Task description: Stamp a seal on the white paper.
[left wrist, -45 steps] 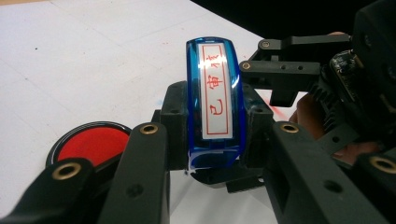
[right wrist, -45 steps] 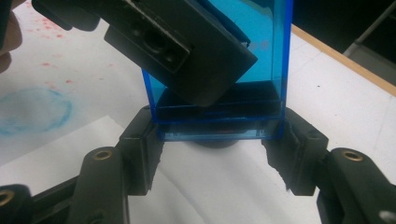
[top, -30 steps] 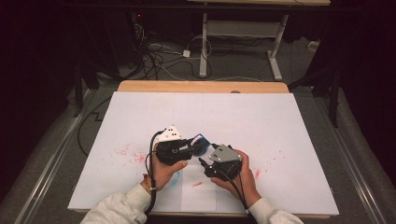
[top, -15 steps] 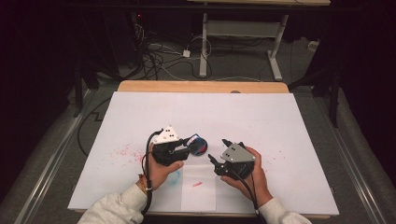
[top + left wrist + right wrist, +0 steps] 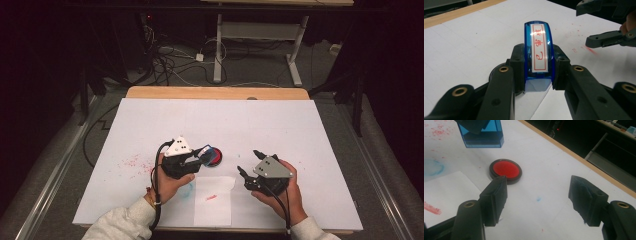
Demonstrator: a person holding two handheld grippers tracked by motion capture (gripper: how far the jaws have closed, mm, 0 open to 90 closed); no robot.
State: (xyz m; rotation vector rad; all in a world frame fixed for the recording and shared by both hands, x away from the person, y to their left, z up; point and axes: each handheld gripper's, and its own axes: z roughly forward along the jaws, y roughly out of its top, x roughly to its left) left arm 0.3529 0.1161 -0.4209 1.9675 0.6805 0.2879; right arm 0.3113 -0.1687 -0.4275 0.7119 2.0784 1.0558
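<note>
My left gripper (image 5: 202, 153) is shut on a clear blue stamp (image 5: 538, 47) that bears a white label with red characters. The stamp (image 5: 206, 151) hangs just over a round red ink pad (image 5: 216, 158) in a black rim, left of the table's middle. From the right gripper view, the ink pad (image 5: 506, 170) lies on the white sheet beyond my left jaw, with the blue stamp (image 5: 482, 135) above and behind it. My right gripper (image 5: 247, 161) is held to the right of the pad; its jaws have just been opening and nothing is between them.
White paper (image 5: 300, 130) covers the table, and a wooden edge (image 5: 215, 93) runs along the far side. A smaller paper sheet (image 5: 222, 210) with a red smear (image 5: 211, 197) lies at the front. Red speckles (image 5: 132, 164) and a blue ring mark (image 5: 187, 191) stain the left part.
My right gripper has drawn away to the right from the stamp and ink pad, and its jaws have spread wider. The left gripper has kept still with the stamp.
</note>
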